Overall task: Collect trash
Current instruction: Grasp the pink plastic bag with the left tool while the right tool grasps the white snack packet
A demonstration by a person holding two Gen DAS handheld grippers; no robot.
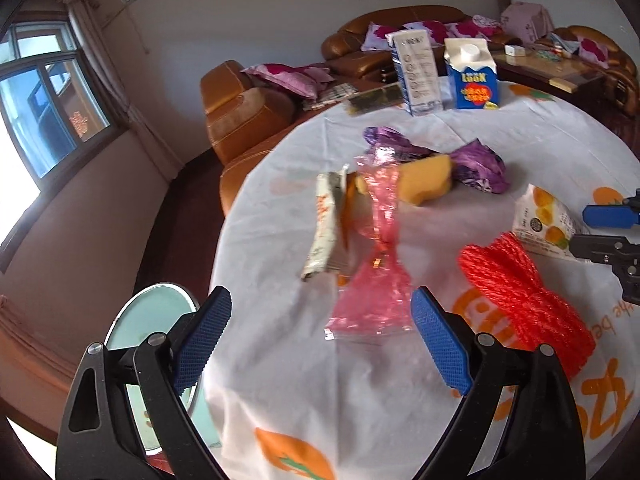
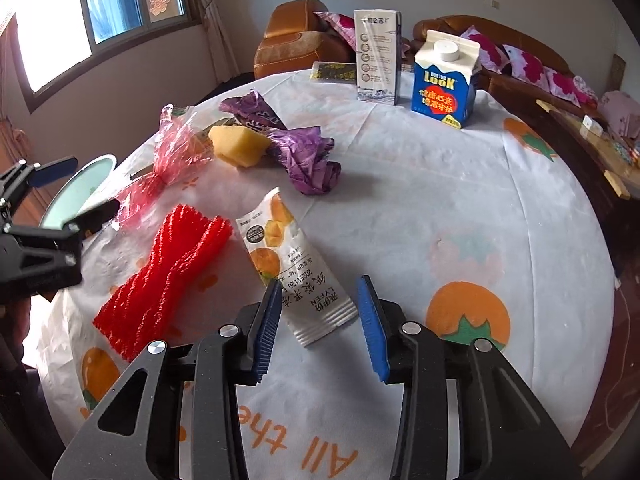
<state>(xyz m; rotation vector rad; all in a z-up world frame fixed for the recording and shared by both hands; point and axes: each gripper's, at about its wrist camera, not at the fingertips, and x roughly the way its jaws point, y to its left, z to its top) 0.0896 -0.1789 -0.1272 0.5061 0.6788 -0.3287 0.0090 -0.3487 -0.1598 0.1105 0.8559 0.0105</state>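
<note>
Progress: early, all trash lay uncollected on counter (image 2: pixel 400 200) | left tool (image 1: pixel 320 332) wide, lower centre, flanking pink wrapper (image 1: pixel 372 300) | right tool (image 2: pixel 318 320) narrower, straddling snack packet (image 2: pixel 296 264), not gripping.

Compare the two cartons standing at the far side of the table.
The grey carton is tall and slim; the blue carton is shorter and squatter. The grey carton has a flat top with no cap showing; the blue carton has a gabled white top with a round screw cap. The grey carton is pale with small print; the blue carton bears the big word LOOK and a red heart. Both stand upright, side by side on the tablecloth.
</note>
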